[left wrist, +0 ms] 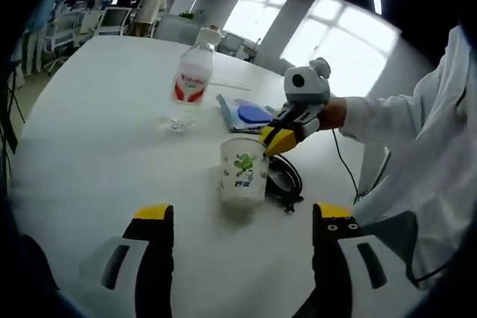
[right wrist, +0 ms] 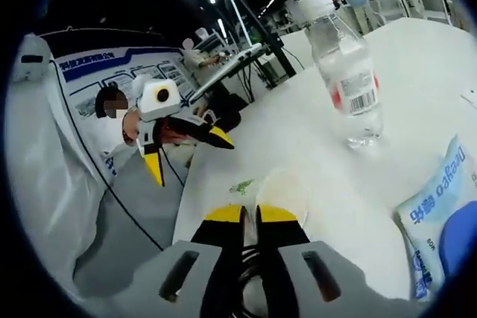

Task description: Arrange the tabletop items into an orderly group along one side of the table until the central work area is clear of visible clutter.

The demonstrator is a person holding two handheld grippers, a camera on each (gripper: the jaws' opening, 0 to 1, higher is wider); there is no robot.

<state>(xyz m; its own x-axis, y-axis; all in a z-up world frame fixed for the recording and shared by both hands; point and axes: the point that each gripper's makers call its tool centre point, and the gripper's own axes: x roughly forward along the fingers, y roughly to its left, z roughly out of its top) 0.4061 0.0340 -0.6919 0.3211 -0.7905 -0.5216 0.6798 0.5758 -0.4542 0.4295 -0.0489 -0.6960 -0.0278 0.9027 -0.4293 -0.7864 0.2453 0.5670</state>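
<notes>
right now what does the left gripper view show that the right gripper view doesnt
Left gripper view alone: the green print on the front of the white paper cup, the black coiled cable behind it, the right gripper reaching in at the cup's rim, and the left gripper's own spread fingers.

Right gripper view alone: the right gripper's fingers closed on the cup's rim, and the left gripper held open in the air over the table edge.

Both: the clear plastic water bottle with a red label, the blue-printed white packet, and the white table.

White table [left wrist: 97, 147] bears bottle [left wrist: 192, 78], cup [left wrist: 243, 170], blue packet [left wrist: 247, 114]
</notes>
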